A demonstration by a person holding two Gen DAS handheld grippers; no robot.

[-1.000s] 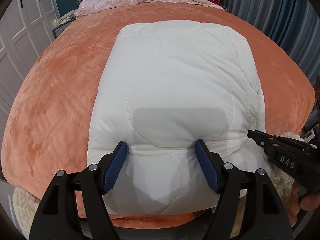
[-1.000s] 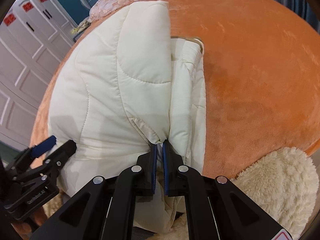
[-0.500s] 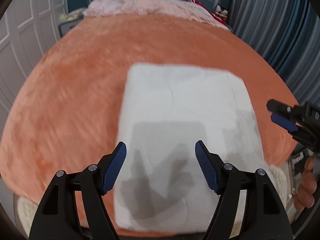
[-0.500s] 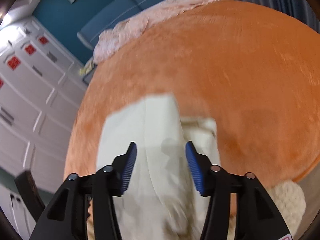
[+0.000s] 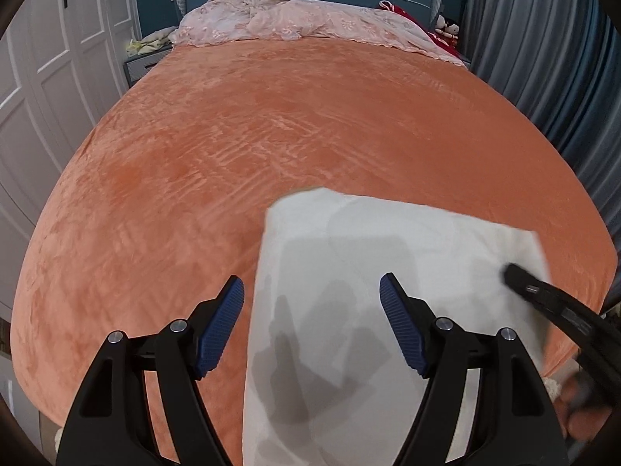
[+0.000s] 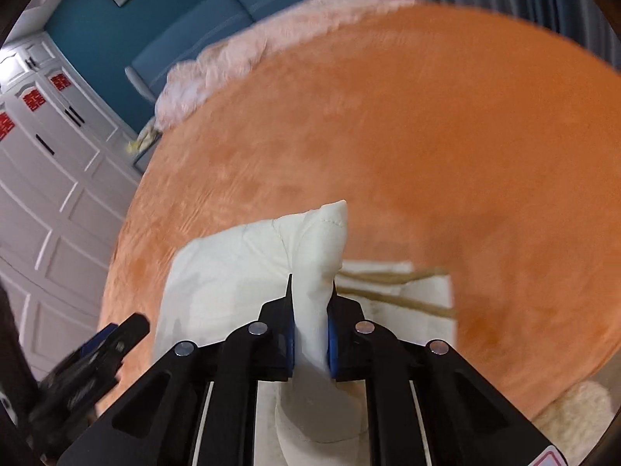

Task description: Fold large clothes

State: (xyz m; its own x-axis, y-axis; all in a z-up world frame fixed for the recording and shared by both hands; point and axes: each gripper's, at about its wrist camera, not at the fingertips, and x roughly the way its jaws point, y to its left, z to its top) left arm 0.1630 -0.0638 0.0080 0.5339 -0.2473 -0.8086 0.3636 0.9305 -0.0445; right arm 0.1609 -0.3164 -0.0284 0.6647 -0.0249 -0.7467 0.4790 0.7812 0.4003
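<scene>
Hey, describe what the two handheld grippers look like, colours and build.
Both match: the left gripper and right gripper have black plastic frames with triangular cut-outs, silver round bolts at the joints, and blue ribbed pads lining each finger. No cables show.

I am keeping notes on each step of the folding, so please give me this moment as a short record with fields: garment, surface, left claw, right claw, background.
garment: white quilted garment, folded, lying near the bed's edge
surface: orange blanket covering the bed
left claw: left claw open above the garment, nothing between the pads
right claw: right claw closing on a raised fold of the garment, cloth between the pads
background: pink cloth at the headboard, white wardrobe, grey curtain
</scene>
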